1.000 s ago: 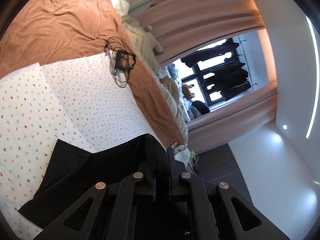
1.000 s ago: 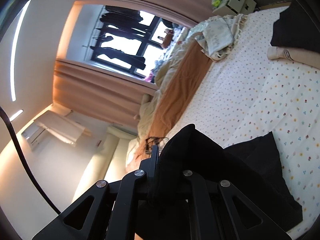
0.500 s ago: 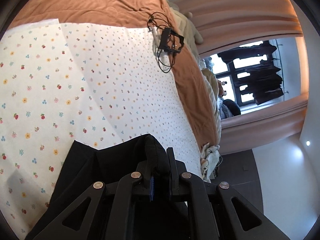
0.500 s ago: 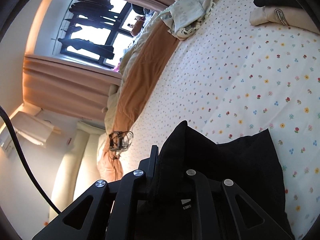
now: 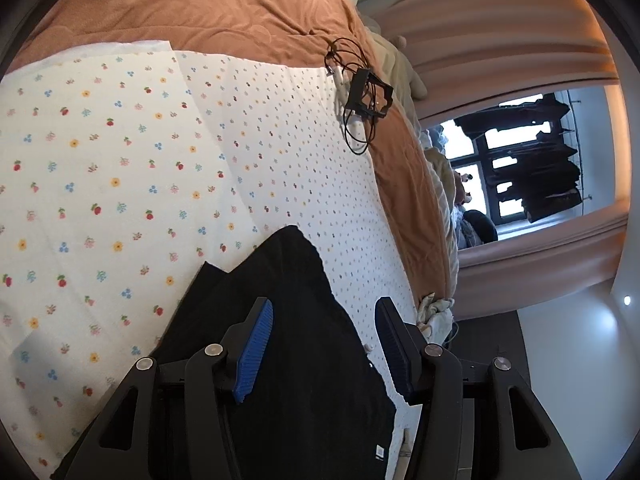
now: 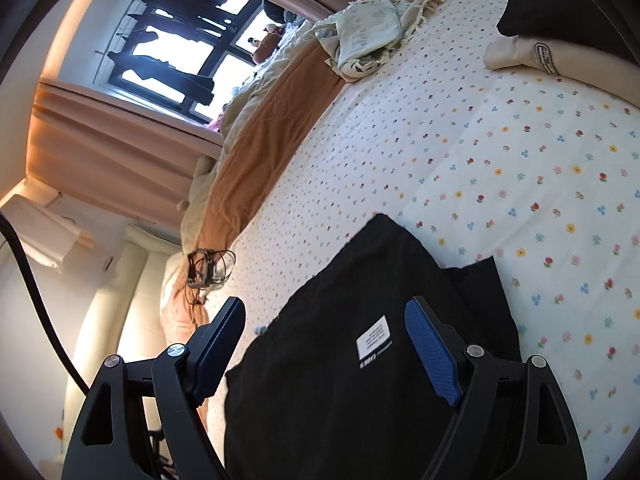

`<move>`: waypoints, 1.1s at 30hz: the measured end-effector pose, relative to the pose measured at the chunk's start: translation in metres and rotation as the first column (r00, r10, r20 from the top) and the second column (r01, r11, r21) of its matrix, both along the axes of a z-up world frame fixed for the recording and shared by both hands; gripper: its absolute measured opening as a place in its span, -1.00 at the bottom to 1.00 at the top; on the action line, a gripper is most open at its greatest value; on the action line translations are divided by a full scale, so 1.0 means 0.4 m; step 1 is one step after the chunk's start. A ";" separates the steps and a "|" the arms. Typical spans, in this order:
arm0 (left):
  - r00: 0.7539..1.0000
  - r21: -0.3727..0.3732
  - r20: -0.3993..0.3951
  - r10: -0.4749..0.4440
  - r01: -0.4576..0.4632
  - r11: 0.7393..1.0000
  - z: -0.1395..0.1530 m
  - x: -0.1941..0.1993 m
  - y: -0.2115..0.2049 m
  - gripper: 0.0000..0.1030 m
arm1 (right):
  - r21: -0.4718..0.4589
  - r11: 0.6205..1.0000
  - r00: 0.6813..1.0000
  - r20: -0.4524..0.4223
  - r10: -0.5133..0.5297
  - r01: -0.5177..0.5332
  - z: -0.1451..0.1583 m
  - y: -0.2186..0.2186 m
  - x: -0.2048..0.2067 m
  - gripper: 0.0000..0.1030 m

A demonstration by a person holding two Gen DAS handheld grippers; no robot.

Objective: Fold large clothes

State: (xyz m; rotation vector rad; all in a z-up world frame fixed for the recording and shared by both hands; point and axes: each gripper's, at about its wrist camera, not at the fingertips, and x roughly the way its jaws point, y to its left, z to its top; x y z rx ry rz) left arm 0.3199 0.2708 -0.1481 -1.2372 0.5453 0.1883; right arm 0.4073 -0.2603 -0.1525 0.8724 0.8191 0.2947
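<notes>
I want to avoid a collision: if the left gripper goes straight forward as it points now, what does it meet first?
Most likely the black garment lying between the open left gripper fingers, then the floral sheet; depth is unclear.

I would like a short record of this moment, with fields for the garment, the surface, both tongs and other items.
garment: black garment lying on the bed, white label facing up
surface: floral sheet, orange blanket beyond it
left tongs: open, above the garment
right tongs: open, above the garment
other items: black cable bundle; beige folded cloth
</notes>
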 end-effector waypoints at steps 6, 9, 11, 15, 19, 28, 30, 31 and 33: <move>1.000 0.028 -0.009 -0.008 0.008 1.000 0.034 -0.100 -0.013 0.06 | -0.058 0.998 1.000 -0.005 0.024 -0.024 0.036 -0.001 -0.089 0.61; 1.000 0.041 -0.013 -0.021 0.021 0.999 0.044 -0.148 -0.026 0.06 | -0.082 0.996 0.999 -0.007 0.039 -0.039 0.051 0.001 -0.128 0.61; 0.999 0.041 -0.021 -0.028 0.029 0.999 0.042 -0.179 -0.035 0.06 | -0.107 0.993 0.999 -0.013 0.048 -0.049 0.060 0.004 -0.160 0.61; 0.999 0.046 -0.039 -0.038 0.039 0.998 0.032 -0.239 -0.050 0.06 | -0.135 0.988 0.997 -0.023 0.068 -0.071 0.064 0.012 -0.215 0.61; 0.997 0.047 -0.051 -0.049 0.052 0.998 0.015 -0.292 -0.060 0.06 | -0.163 0.983 0.996 -0.028 0.081 -0.084 0.065 0.018 -0.271 0.60; 0.991 0.029 -0.115 -0.069 0.072 0.997 -0.073 -0.377 -0.066 0.06 | -0.244 0.969 0.998 -0.069 0.013 -0.030 -0.010 -0.055 -0.369 0.60; 0.988 0.020 -0.132 -0.076 0.080 0.997 -0.097 -0.388 -0.067 0.06 | -0.269 0.963 0.997 -0.082 -0.006 -0.016 -0.028 -0.071 -0.376 0.60; 0.987 0.016 -0.142 -0.079 0.082 0.996 -0.109 -0.392 -0.068 0.06 | -0.276 0.961 0.995 -0.095 -0.016 -0.011 -0.043 -0.085 -0.375 0.60; 0.984 0.010 -0.156 -0.081 0.084 0.996 -0.127 -0.396 -0.068 0.06 | -0.288 0.958 0.993 -0.108 -0.037 0.004 -0.058 -0.098 -0.375 0.60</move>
